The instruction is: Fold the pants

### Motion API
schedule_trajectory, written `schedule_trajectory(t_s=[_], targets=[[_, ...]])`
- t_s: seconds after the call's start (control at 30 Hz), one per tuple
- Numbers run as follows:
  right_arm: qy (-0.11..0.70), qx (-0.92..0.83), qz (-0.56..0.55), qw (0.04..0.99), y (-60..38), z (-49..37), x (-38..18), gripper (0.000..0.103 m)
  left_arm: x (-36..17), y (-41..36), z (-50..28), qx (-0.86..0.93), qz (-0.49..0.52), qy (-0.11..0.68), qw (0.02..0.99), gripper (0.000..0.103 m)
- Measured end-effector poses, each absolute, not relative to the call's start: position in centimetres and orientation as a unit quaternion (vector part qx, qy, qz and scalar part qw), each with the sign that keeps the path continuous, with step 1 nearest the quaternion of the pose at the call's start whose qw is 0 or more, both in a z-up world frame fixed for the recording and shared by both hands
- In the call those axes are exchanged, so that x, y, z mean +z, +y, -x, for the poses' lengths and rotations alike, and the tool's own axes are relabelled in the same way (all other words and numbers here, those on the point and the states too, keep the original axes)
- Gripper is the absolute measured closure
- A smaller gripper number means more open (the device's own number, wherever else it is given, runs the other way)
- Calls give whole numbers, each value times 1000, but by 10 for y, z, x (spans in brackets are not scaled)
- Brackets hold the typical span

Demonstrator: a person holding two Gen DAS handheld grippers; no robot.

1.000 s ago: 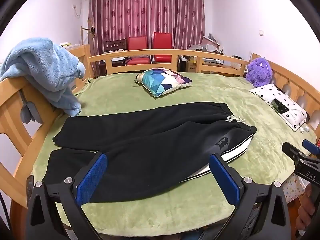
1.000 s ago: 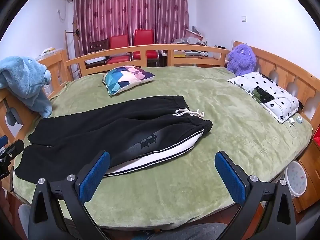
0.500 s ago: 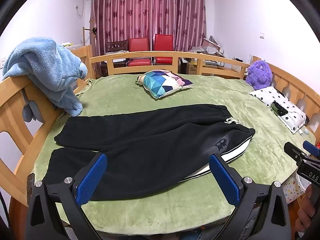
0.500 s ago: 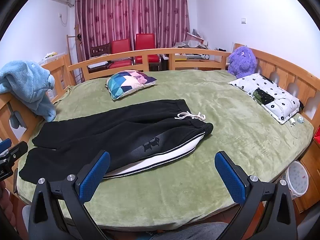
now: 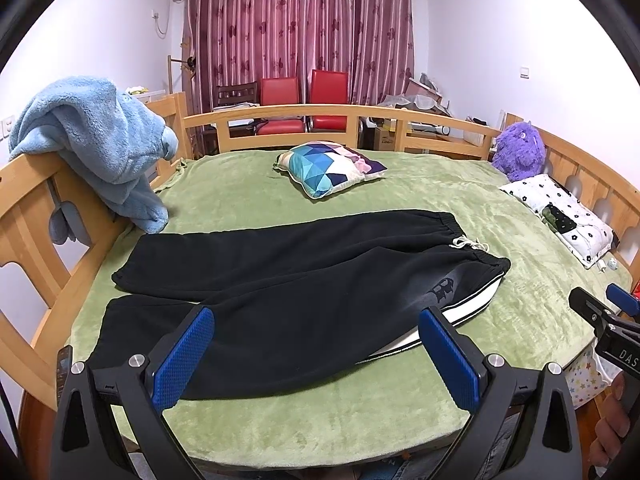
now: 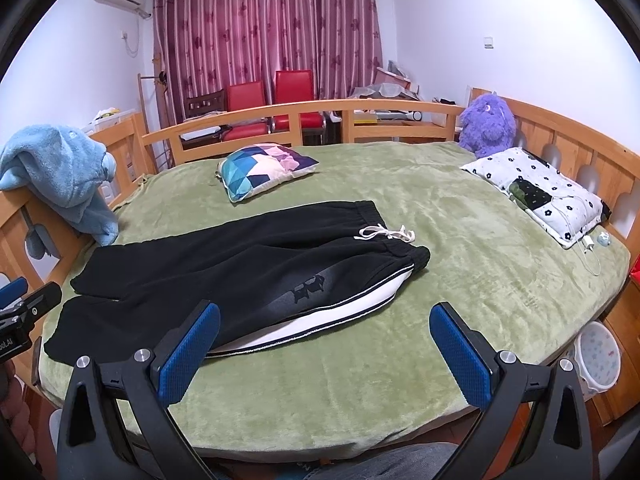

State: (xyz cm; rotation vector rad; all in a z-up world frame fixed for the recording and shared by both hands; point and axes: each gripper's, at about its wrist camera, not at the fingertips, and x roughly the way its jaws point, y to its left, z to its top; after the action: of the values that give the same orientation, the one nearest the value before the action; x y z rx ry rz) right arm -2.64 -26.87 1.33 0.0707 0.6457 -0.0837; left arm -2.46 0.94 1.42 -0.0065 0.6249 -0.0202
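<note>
Black pants (image 5: 288, 280) with a white side stripe lie spread flat on the green bed (image 5: 400, 208), waistband and white drawstring to the right, leg cuffs to the left. They also show in the right wrist view (image 6: 224, 276). My left gripper (image 5: 316, 356) is open and empty, held above the near bed edge in front of the legs. My right gripper (image 6: 326, 350) is open and empty, near the front edge by the striped side. Each gripper shows at the side of the other's view.
A patterned pillow (image 5: 328, 168) lies behind the pants. A white floral pillow (image 5: 560, 216) and purple plush toy (image 5: 518, 156) sit at the right. A blue blanket (image 5: 92, 140) hangs on the left wooden rail. A wooden railing (image 5: 320, 116) rings the bed.
Both grippers have risen and pulled back slightly, so the bed and pants sit a little lower in view. The pants have not moved. Both grippers stay open.
</note>
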Motion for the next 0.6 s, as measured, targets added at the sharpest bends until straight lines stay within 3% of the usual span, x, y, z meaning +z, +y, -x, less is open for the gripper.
schedule_trajectory(t_s=[0.6], targets=[[314,-27,-44,948,-269,21,7,0,16,21,17,-3,6,302,953,0]])
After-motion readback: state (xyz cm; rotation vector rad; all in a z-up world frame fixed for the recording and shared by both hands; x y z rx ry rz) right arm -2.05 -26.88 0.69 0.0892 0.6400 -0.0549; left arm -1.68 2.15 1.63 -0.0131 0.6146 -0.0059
